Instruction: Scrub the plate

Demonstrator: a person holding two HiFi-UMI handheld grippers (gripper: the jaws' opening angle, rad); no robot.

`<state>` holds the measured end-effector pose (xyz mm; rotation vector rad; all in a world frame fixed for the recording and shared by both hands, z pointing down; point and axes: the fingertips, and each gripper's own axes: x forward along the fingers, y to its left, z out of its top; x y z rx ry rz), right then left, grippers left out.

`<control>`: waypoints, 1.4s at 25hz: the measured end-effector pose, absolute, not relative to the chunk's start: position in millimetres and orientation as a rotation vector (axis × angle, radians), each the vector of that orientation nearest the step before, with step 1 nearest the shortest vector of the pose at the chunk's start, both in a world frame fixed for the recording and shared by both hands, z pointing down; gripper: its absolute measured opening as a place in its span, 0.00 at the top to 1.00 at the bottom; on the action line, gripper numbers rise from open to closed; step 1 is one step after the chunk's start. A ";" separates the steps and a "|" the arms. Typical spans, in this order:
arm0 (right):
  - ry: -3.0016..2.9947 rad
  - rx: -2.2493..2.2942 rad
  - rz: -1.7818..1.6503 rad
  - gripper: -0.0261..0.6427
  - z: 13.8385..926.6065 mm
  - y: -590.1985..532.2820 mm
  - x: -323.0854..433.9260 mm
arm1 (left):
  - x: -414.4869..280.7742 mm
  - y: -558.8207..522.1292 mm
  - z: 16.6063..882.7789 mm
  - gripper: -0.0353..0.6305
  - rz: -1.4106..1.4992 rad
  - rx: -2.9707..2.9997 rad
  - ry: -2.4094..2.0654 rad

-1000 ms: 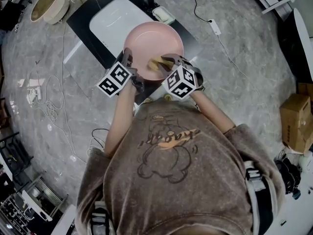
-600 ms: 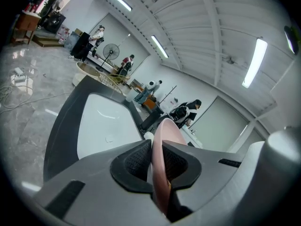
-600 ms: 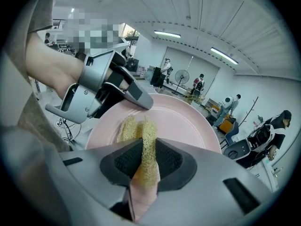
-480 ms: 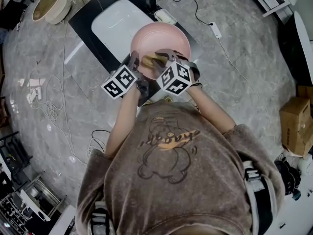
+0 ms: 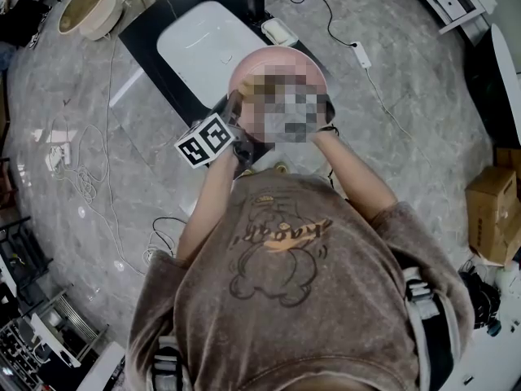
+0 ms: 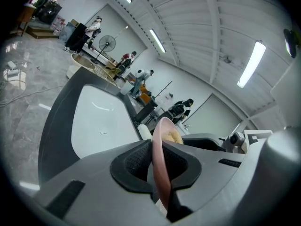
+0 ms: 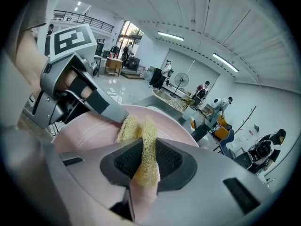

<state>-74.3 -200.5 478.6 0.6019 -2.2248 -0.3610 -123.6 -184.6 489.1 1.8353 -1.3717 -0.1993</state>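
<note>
The pink plate [image 5: 277,56] is held up over the basin, its middle covered by a mosaic patch in the head view. My left gripper [image 6: 159,167] is shut on the plate's rim [image 6: 160,140], which runs edge-on between the pads. Its marker cube [image 5: 206,140] shows at the plate's near left. My right gripper [image 7: 143,163] is shut on a yellow mesh scrub sponge [image 7: 141,135], whose far end lies against the plate's inner face [image 7: 80,135]. The left gripper [image 7: 70,95] shows at the plate's left rim in the right gripper view. The sponge [image 6: 172,136] peeks from behind the plate.
A white basin [image 5: 203,43] is set in a black counter [image 5: 142,24] beneath the plate, with a small pale block [image 5: 279,29] at its far right. Cables trail over the grey marble floor. Bowls [image 5: 81,6] stand at the far left, a cardboard box [image 5: 492,206] at the right.
The plate and both grippers sit further right in the head view. The right gripper with the sponge has shifted up and inward across the plate.
</note>
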 end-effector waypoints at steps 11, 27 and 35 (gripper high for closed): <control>-2.192 0.626 -0.437 0.84 467.1 -221.0 -75.2 | -113.3 -177.2 492.4 0.89 -0.168 1.857 -1.309; -2.097 0.770 -0.441 0.84 462.7 -263.2 -30.5 | -116.0 -171.6 482.5 0.89 -0.154 1.867 -1.314; -2.040 0.780 -0.482 0.84 469.8 -264.1 -20.7 | -119.9 -169.6 481.7 0.89 -0.168 1.835 -1.330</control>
